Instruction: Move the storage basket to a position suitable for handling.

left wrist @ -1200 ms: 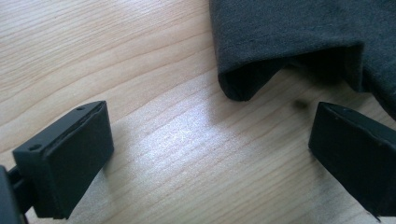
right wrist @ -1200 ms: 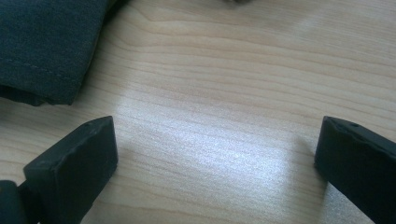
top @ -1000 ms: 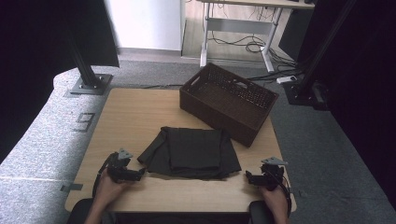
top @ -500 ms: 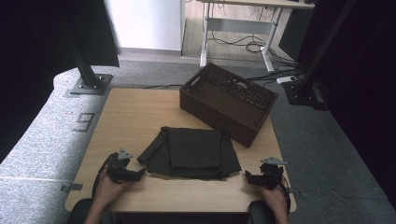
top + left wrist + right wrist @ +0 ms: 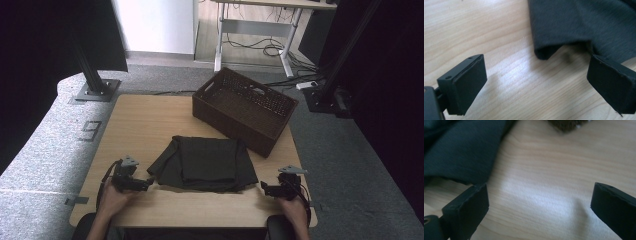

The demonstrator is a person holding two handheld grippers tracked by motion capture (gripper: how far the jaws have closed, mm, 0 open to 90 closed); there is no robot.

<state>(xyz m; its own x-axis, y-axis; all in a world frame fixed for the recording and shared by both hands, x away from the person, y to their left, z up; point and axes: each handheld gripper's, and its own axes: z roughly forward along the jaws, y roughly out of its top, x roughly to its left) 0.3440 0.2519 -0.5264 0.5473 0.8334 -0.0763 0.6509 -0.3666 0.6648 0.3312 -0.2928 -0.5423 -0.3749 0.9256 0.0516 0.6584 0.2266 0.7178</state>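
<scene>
Cloth (image 5: 205,163) lies folded in the middle of the table (image 5: 145,120), and we hold one gripper at each near corner of it.

Left gripper (image 5: 146,183) has its jaws wide apart, and we see the cloth's near left corner just before them, with nothing held between. Right gripper (image 5: 263,189) is wide apart too, over bare wood, with the cloth's edge just beside one jaw. Basket (image 5: 244,109) stands behind the cloth, near its far right edge.

wooden table (image 5: 145,125) | dark woven basket (image 5: 245,107), far right on the tabletop | grey carpet (image 5: 50,145) around | desk frame (image 5: 260,30) behind, possibly with cables (image 5: 265,50) beneath
</scene>
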